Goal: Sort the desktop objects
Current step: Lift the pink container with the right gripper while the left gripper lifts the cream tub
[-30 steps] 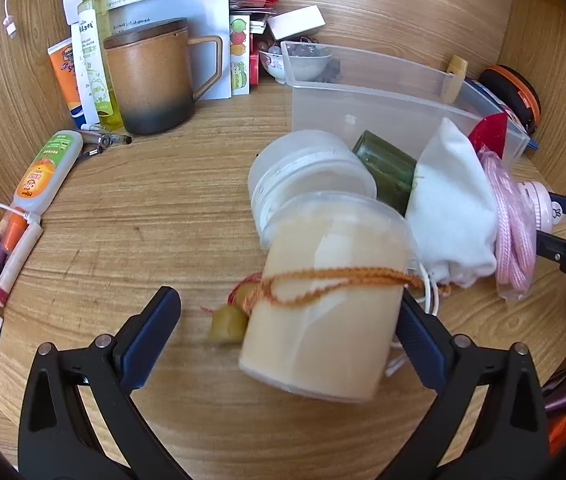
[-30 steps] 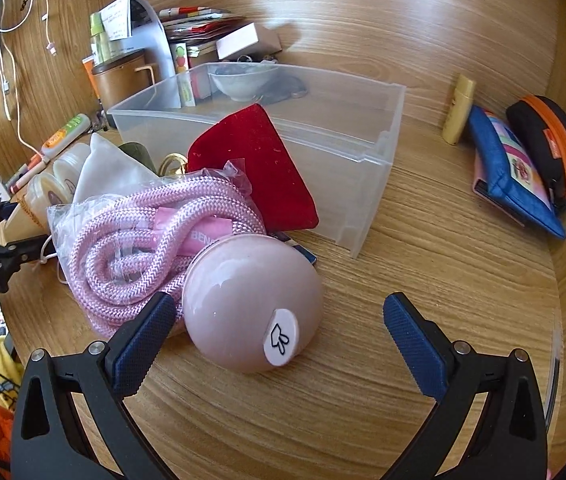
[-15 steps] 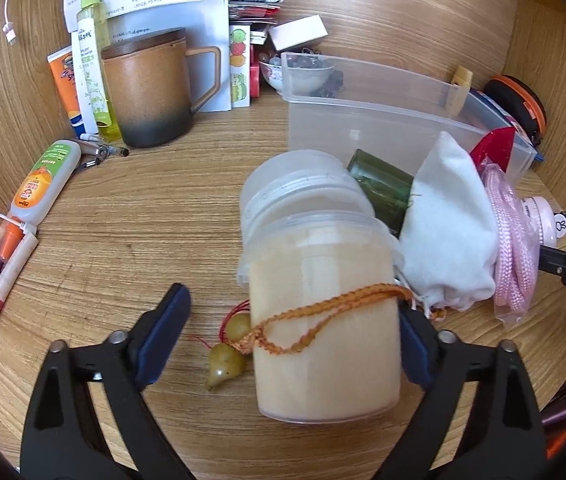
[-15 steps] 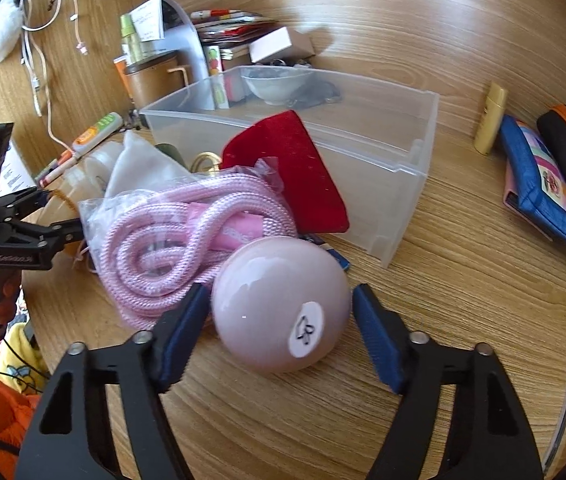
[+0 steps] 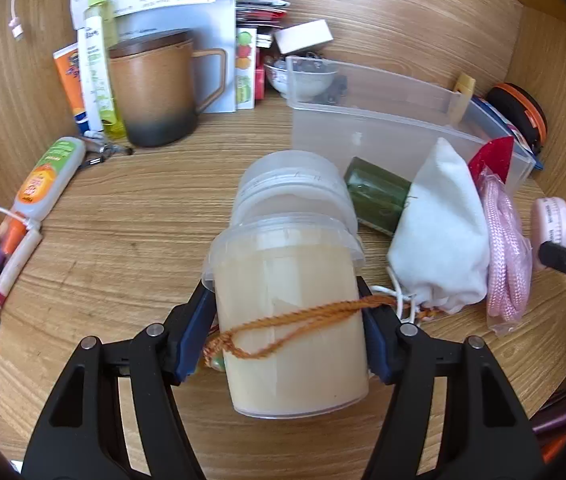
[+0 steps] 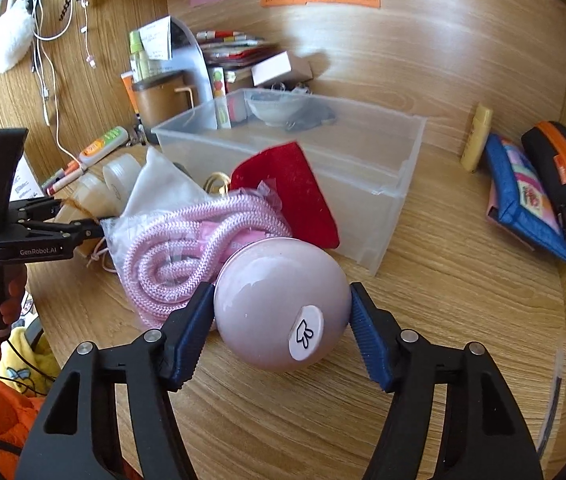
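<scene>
A clear jar of cream-coloured stuff [image 5: 291, 344] with an orange cord round it lies on the wooden desk. My left gripper [image 5: 285, 304] has both blue pads against its sides, and the jaws are closing on it. A second clear jar [image 5: 291, 184], a green jar [image 5: 377, 196] and a white pouch [image 5: 443, 232] lie just beyond. My right gripper [image 6: 281, 304] is shut on a glossy pink ball [image 6: 267, 280] with a white sticker. The ball rests beside a bag of pink rope [image 6: 187, 248] and a red pouch [image 6: 291, 188]. A clear plastic bin [image 6: 363, 184] stands behind them.
A brown mug [image 5: 155, 92], tubes, pens and papers crowd the far left. A small bowl [image 6: 275, 108] sits behind the bin. To the right lie a yellow tube [image 6: 477, 136], a blue pouch [image 6: 523, 200] and an orange-rimmed case [image 6: 559, 172]. Wooden walls enclose the desk.
Both pairs of jaws narrowed from wide open onto their objects. The right pads reached the pink ball first; the left pads came in against the cream jar, which now lies straighter between them.
</scene>
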Action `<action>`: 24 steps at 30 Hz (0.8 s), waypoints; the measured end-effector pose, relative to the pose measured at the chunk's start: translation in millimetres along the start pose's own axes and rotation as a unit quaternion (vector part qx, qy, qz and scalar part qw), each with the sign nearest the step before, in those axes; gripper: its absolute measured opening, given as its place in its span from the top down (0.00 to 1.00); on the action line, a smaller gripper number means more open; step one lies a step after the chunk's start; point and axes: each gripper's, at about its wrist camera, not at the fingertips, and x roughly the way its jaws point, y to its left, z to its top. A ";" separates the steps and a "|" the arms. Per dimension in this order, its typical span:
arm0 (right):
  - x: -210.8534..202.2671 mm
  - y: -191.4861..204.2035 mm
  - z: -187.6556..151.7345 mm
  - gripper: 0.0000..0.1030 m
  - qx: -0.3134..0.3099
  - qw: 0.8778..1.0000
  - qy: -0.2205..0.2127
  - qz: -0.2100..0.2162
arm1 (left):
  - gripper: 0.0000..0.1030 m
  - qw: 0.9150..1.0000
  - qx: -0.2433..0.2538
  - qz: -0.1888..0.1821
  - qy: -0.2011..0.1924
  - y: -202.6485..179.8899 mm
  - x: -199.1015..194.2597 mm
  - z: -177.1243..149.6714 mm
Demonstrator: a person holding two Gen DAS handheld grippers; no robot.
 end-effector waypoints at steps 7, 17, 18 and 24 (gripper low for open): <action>-9.4 -6.1 4.0 0.39 0.015 1.000 -0.012 -0.001 | 0.37 1.000 -0.013 0.009 -0.022 7.7 -19.5 0.9; -16.3 -10.2 8.5 0.39 0.019 0.999 -0.028 -0.003 | 0.39 0.999 -0.011 0.007 -0.035 6.1 -30.4 7.8; -17.3 -10.8 9.5 0.39 0.020 0.999 -0.030 -0.002 | 0.39 0.999 -0.012 0.007 -0.038 6.1 -31.7 9.0; -20.0 -15.3 16.3 0.39 0.026 0.999 -0.036 -0.001 | 0.39 0.998 -0.009 0.003 -0.054 4.1 -41.5 18.8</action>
